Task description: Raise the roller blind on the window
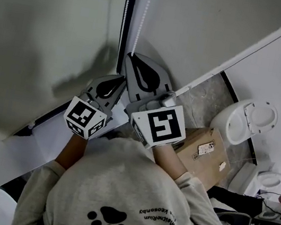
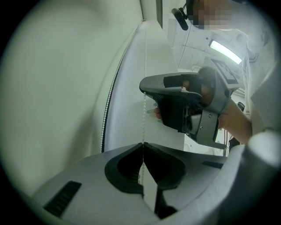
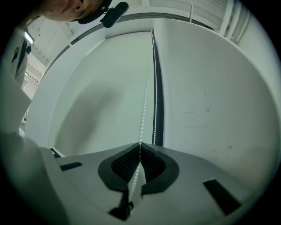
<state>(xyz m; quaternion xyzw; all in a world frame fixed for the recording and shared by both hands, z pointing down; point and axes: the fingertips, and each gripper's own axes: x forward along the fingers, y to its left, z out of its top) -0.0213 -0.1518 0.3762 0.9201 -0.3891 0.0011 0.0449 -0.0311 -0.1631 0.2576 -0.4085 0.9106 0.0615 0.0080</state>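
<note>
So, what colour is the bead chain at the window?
White; the bead chain shows best in the right gripper view.

You wear a light grey sweatshirt (image 1: 132,188) with a black paw print (image 1: 106,219) and dark lettering (image 1: 161,216). Your left hand-held gripper (image 1: 120,77) and right hand-held gripper (image 1: 132,55) are grey shells with black teardrop linings. The left marker cube (image 1: 85,118) and right marker cube (image 1: 159,124) show black squares on white.
</note>
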